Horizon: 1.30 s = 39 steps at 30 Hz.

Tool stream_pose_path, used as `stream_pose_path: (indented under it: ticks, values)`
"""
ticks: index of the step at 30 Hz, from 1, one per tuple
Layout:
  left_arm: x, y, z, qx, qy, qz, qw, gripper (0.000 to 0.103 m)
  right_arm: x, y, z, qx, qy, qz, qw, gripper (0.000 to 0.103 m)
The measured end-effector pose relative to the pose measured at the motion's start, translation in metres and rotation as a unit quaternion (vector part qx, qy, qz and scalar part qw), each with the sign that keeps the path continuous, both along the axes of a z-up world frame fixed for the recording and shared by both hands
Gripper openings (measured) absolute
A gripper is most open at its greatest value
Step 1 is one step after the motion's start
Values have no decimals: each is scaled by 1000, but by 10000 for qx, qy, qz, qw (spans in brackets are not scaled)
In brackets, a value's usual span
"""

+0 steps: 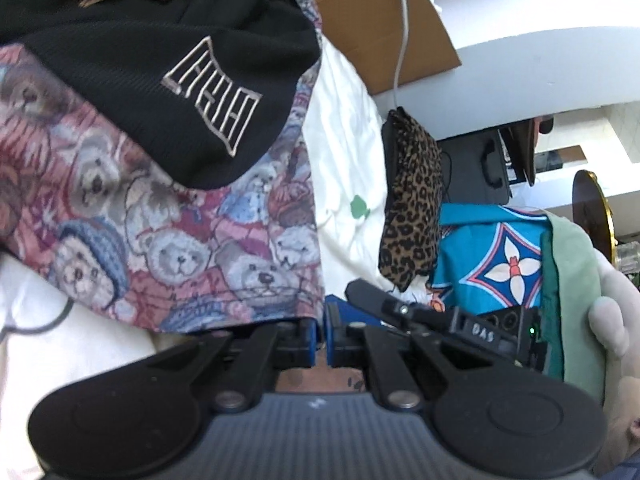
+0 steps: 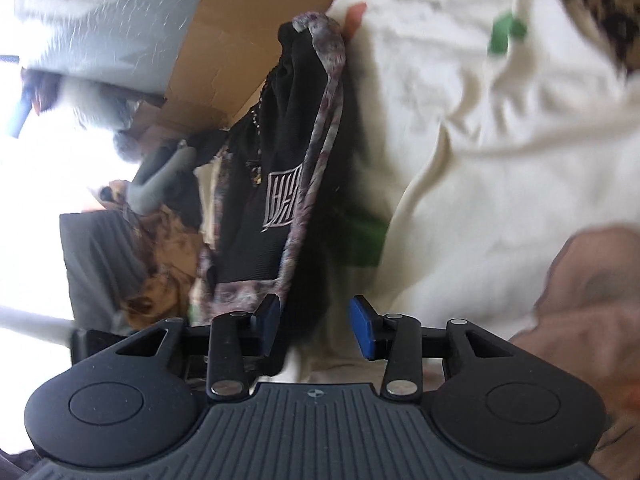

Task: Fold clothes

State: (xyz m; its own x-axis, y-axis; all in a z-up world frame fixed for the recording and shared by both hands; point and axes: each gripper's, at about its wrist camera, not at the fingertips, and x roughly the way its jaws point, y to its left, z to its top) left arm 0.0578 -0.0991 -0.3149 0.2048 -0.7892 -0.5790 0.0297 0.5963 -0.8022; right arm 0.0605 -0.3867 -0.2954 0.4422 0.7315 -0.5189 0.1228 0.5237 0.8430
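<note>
- Left wrist view: my left gripper (image 1: 322,338) has its blue pads almost together. The lower hem of the woven teddy-bear tapestry cloth (image 1: 160,240) comes down right at them, so I judge the jaws are pinching that hem, but the contact itself is hidden.
- On top of this cloth lies a black ribbed knit garment with a pale embroidered emblem (image 1: 180,60); both rest on a white sheet (image 1: 348,128).
- The tapestry looks thick and rather stiff, so I expect it to fold in a broad bend and to hold well at a hem or a corner. The black knit looks soft and light and could slide off.
- The gripper points along the sheet, low, near the hem.
- Right wrist view: it is blurred. My right gripper (image 2: 316,326) has its jaws wide apart with nothing between the pads.
- The black garment (image 2: 276,200), with the tapestry edge (image 2: 320,140) around it, appears ahead, seen edge-on, beside the white sheet (image 2: 480,140).
- This gripper is tilted and stands just in front of the bundle.
</note>
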Motion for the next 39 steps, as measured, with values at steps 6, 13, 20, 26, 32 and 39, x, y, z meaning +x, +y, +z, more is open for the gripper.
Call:
stream_pose_path:
  ticks: [6, 13, 20, 26, 32, 39]
  values:
    - [-6, -8, -6, -1, 84, -111, 9999, 5, 2, 13, -7, 215, 226, 101, 9995, 42]
    - [-11, -14, -5, -30, 48, -365, 9993, 3, 4, 19, -16, 319, 460, 52, 9984, 21]
    - [-14, -15, -9, -119, 82, -353, 9993, 0, 5, 22, -24, 464, 684, -23, 9966, 16]
    - [-15, -16, -11, -150, 98, -248, 9995, 0, 6, 19, -35, 619, 863, -154, 9942, 18]
    - [-15, -7, -11, 94, 128, -201, 9997, 0, 6, 21, -54, 571, 1091, -74, 9924, 7]
    - [-20, 32, 1, 742, -76, 66, 9972, 5, 4, 2, -38, -39, 800, 74, 9968, 2]
